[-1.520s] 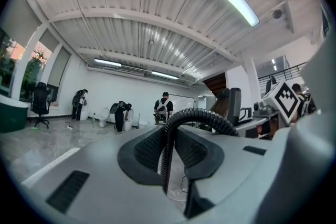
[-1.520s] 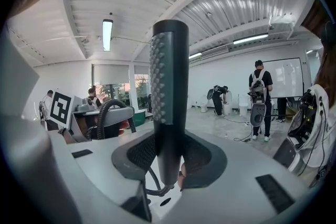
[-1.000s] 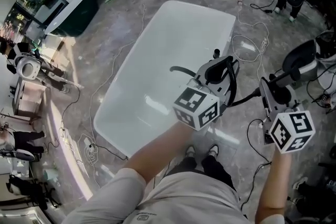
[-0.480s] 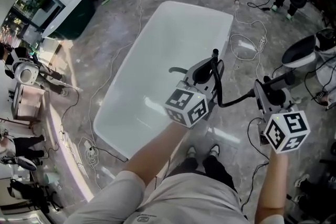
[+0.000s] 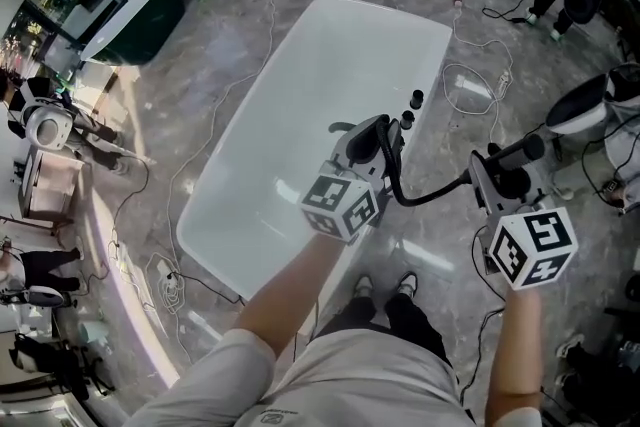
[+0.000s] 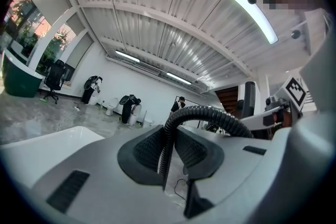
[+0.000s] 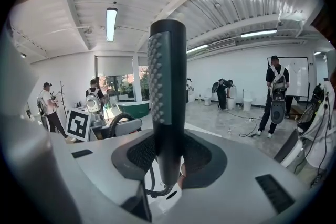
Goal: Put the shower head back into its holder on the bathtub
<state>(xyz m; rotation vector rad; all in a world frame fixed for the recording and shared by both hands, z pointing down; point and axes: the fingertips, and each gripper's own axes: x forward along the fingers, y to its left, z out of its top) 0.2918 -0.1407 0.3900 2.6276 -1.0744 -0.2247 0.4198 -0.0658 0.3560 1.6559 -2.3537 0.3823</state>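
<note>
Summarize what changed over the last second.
Left gripper, shut on the hose, moved left in the head view, toward the bathtub. Right gripper, holding the shower head, followed slightly left. Both grips unchanged; bathtub stayed put.

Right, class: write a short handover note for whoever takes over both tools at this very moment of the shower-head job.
Left tool: shut on the black hose, over the bathtub rim, close to the knobs.
Right tool: shut on the shower head, which stands upright, out beside the tub over the floor.
Done: head and hose are in hand.
Left: carry the head to its holder on the rim, seat it, release both. Which fitting is the holder I cannot tell.
</note>
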